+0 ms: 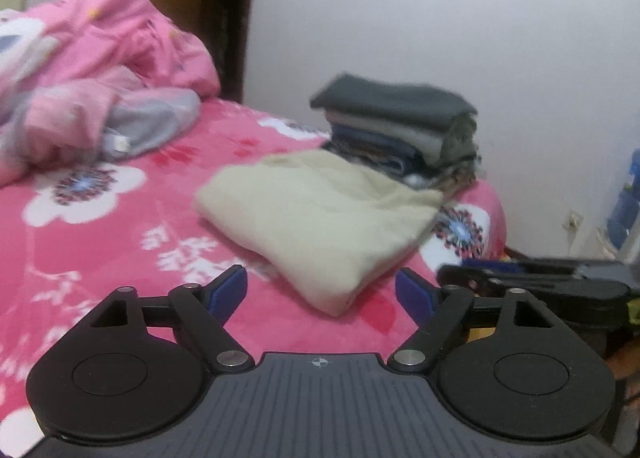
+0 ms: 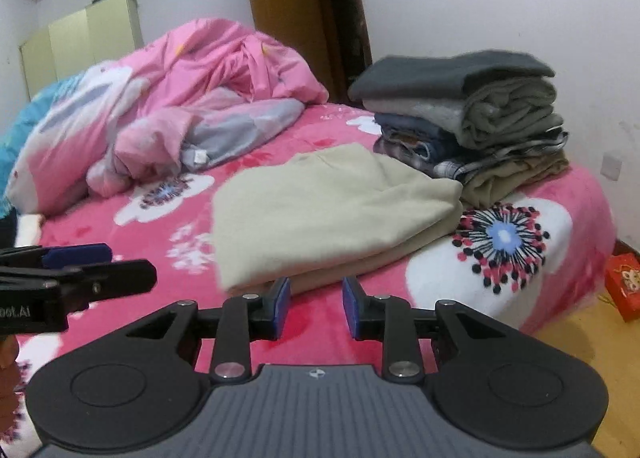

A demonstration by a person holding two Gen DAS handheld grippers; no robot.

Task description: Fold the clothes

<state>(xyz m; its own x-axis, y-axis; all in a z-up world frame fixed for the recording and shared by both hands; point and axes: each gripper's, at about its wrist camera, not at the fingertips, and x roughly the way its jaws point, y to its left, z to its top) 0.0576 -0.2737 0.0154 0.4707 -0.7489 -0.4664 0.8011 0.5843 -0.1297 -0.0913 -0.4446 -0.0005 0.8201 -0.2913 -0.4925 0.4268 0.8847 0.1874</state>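
A folded cream garment [image 1: 320,221] [image 2: 328,209] lies on the pink flowered bedspread [image 1: 120,250] [image 2: 160,242]. Behind it stands a stack of folded clothes [image 1: 404,129] [image 2: 472,125] with a dark grey piece on top. My left gripper [image 1: 321,292] is open, held just short of the cream garment's near corner, with nothing between its blue pads. My right gripper [image 2: 316,304] is open with a narrower gap, empty, close to the garment's near edge. The left gripper [image 2: 76,258] also shows at the left of the right wrist view; the right gripper's body [image 1: 540,286] shows at the right of the left wrist view.
A crumpled pink quilt [image 1: 92,69] [image 2: 188,97] is heaped at the back left of the bed. The bed's right edge drops to a wooden floor [image 2: 580,338] with a red box [image 2: 624,286]. A brown door [image 2: 296,13] and white wall stand behind.
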